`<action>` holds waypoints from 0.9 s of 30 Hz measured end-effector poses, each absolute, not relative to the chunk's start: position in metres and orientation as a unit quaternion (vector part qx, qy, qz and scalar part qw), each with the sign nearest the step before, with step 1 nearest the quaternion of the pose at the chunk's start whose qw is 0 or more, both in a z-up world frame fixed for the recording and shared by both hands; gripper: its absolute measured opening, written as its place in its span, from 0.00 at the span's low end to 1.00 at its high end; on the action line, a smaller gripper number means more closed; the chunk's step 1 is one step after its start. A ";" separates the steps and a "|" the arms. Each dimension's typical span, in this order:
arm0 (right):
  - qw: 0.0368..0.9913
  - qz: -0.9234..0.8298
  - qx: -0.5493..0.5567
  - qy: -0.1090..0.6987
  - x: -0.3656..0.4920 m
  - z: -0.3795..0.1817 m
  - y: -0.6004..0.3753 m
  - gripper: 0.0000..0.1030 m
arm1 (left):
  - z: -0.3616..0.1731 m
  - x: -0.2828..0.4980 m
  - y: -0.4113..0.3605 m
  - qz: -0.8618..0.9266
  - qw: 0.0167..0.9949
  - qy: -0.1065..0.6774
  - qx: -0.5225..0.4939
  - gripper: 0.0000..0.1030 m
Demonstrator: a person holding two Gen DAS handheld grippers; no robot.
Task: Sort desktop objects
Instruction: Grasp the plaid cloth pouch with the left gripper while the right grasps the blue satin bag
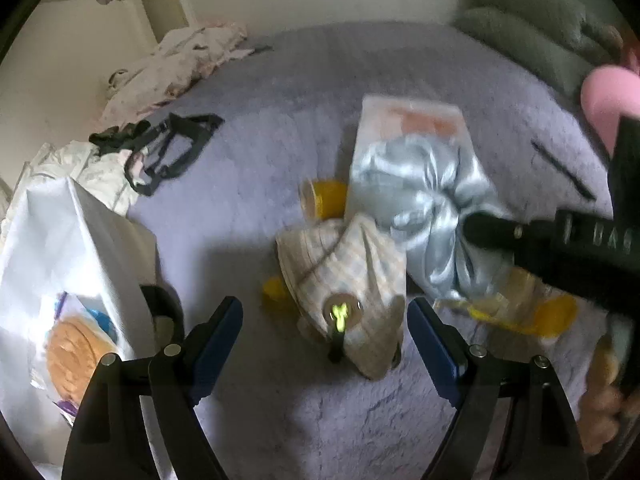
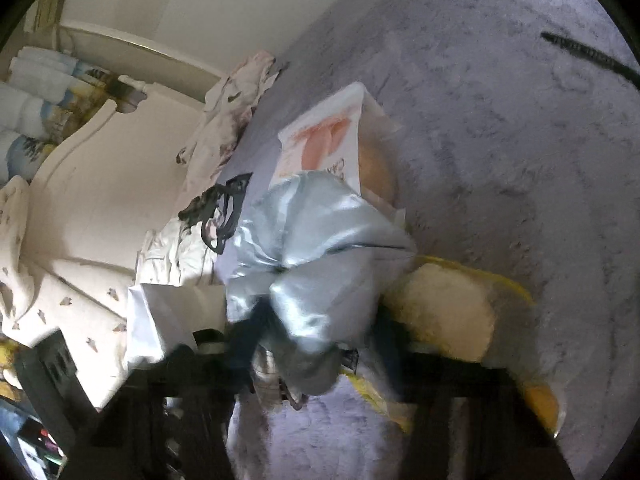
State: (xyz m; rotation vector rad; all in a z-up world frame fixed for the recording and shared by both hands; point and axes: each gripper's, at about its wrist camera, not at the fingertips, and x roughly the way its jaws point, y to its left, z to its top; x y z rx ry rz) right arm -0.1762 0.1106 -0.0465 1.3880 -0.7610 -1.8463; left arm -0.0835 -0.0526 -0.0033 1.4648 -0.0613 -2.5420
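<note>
On a lilac fleece bed (image 1: pixel 280 128) lie a beige checked cloth hat (image 1: pixel 352 280), a shiny pale-blue satin scrunchie (image 1: pixel 424 204), a yellow tape roll (image 1: pixel 324 198) and a white snack packet (image 1: pixel 412 120). My left gripper (image 1: pixel 326 334) is open and empty, its blue pads on either side of the hat, just above it. My right gripper (image 2: pixel 316 344) is shut on the pale-blue satin scrunchie (image 2: pixel 308 264), lifted in front of it; it also shows in the left wrist view (image 1: pixel 480 228). The view is blurred.
A white plastic bag (image 1: pixel 60 280) with a biscuit packet stands at the left. Black straps (image 1: pixel 172 152) and crumpled white clothes (image 1: pixel 180 64) lie at the back left. Yellow-trimmed clear packets (image 1: pixel 520 312) lie right. A black pen (image 1: pixel 560 168), green pillow (image 1: pixel 528 28) and pink object (image 1: pixel 608 96) are far right.
</note>
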 end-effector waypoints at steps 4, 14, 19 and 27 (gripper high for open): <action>0.353 -0.698 0.521 -0.342 -0.177 -0.045 0.128 0.25 | -0.018 -0.087 -0.050 -0.858 0.104 0.001 0.503 0.82; 0.363 -0.692 0.504 -0.367 -0.173 -0.038 0.144 0.24 | -0.036 -0.101 -0.051 -0.854 0.118 0.020 0.507 0.81; 0.360 -0.695 0.506 -0.363 -0.168 -0.036 0.143 0.24 | -0.041 -0.107 -0.060 -0.856 0.114 0.048 0.502 0.65; 0.353 -0.700 0.513 -0.350 -0.160 -0.038 0.137 0.24 | -0.025 -0.104 -0.052 -0.857 0.122 0.036 0.499 0.34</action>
